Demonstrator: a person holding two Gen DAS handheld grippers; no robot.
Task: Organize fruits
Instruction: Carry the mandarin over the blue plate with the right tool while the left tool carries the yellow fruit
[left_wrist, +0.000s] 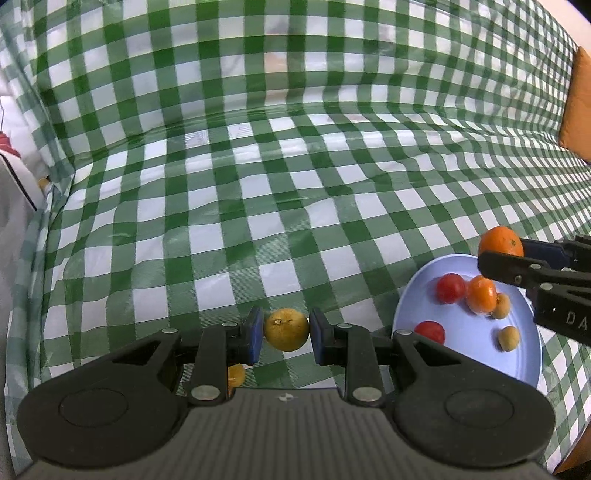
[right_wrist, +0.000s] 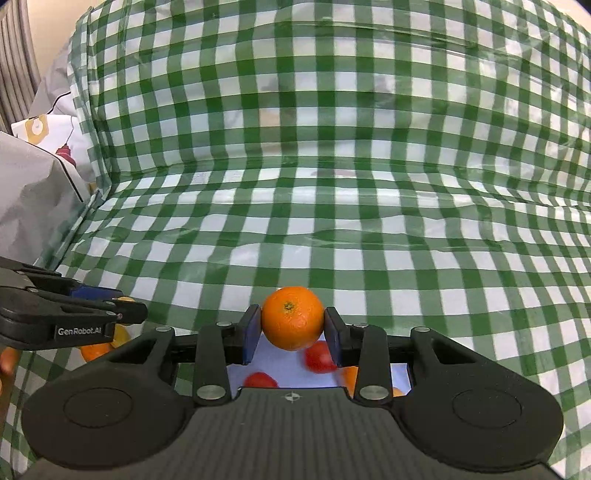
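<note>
Green-and-white gingham cloth covers pretty much everything. The plate is pale lilac-blue, with 2 red fruits, 1 orange one and 2 small tan ones on it. Both tongs are black with blue pads; the left tongs frame a mustard-yellow fruit, the right tongs a bright orange.

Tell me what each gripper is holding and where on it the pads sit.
The left gripper clamps a yellow fruit across its sides. The right gripper clamps an orange across its sides, stem end facing the camera.
</note>
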